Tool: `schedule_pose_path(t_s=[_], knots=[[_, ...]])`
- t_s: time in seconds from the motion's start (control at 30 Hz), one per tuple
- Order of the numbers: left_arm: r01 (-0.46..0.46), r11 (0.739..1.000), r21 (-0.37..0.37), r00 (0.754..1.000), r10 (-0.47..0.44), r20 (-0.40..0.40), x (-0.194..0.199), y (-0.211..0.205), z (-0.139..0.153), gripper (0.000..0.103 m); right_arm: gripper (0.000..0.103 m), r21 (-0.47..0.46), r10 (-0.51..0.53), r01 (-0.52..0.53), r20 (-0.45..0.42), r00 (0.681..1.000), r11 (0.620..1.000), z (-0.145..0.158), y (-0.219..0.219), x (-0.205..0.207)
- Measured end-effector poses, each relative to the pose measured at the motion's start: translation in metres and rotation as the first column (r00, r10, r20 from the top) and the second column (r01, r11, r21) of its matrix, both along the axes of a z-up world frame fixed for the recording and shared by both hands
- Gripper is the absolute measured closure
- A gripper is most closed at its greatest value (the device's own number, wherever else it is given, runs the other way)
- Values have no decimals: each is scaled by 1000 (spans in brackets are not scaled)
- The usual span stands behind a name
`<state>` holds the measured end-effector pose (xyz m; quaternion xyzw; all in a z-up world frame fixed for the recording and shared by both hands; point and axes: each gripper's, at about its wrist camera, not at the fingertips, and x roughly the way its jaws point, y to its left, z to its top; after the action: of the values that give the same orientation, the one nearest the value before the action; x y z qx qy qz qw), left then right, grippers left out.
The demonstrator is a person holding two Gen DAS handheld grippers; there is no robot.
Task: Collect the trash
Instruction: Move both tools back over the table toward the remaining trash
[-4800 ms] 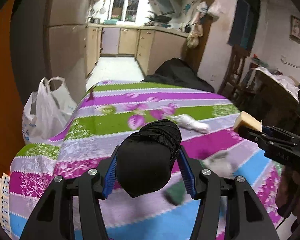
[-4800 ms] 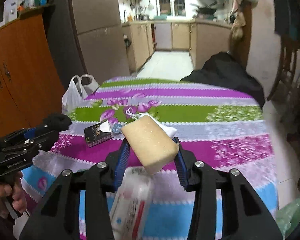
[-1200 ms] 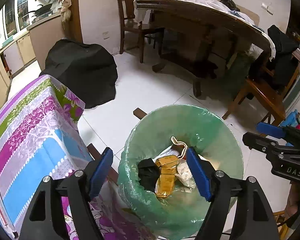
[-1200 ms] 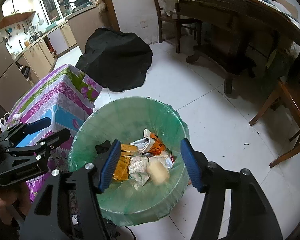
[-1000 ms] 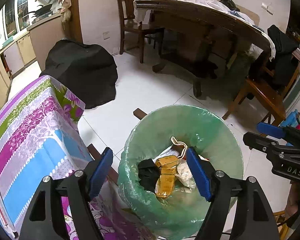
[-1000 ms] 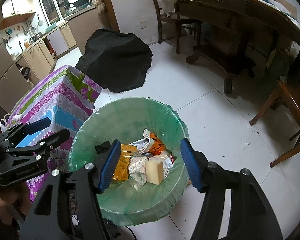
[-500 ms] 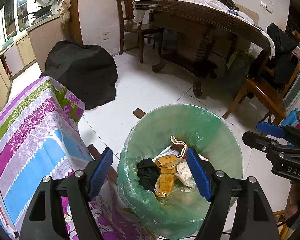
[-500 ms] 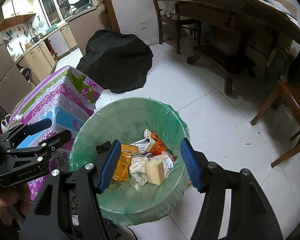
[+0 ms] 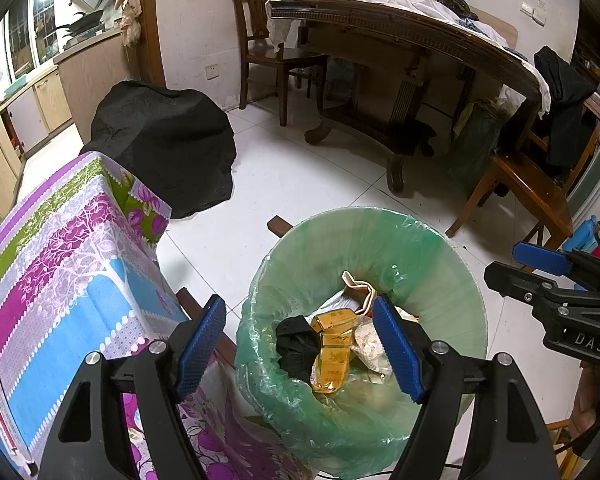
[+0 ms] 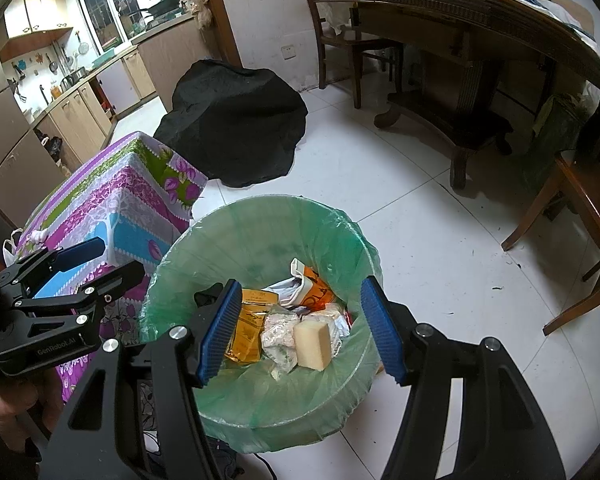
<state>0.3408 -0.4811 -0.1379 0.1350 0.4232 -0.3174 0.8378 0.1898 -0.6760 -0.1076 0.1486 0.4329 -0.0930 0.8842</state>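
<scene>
Both grippers, left gripper (image 9: 300, 344) and right gripper (image 10: 300, 332), are held jaws apart, empty, above the bin (image 10: 260, 216); the sponge block (image 10: 312, 340) inside is judged light, soft, grippable by its sides.

**Surroundings: Non-Task Items Observed**

A table under a striped floral tablecloth (image 9: 72, 264) stands at the left. Behind it, a black cloth-covered mound (image 9: 164, 140) rests on the white tiled floor (image 9: 308, 176). A dark wooden dining table (image 9: 400, 40), draped with white cloth and clothing, occupies the far side, with a wooden chair (image 9: 268, 40) against the wall and another chair (image 9: 528, 188) at the right. Kitchen cabinets (image 10: 80, 112) and a window (image 10: 108, 16) lie at upper left.
</scene>
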Motion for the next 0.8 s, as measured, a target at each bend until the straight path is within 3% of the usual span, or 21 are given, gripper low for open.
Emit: schedule_pose_path(t_s=[0.33,0.43,0.5,0.67,0.8], knots=[[0,1000,-5,1000,0,5,-2,7,2,27,41,1,-1,1,17,1000,1000,4,3,-2],[5,1000,-14,1000,-4,14,-6,19,9,27,38,13,19,-20,67,998,1000,14,16,-8],[11,999,-40,1000,-10,30,-11,38,18,27,31,14,51,-53,135,990,998,26,35,-18],[-35,993,-117,995,45,85,-19,138,43,25,12,-17,128,-129,282,951,992,44,96,-42],[-164,974,-157,978,181,101,-16,253,56,22,10,-34,203,-205,368,908,978,45,149,-51]])
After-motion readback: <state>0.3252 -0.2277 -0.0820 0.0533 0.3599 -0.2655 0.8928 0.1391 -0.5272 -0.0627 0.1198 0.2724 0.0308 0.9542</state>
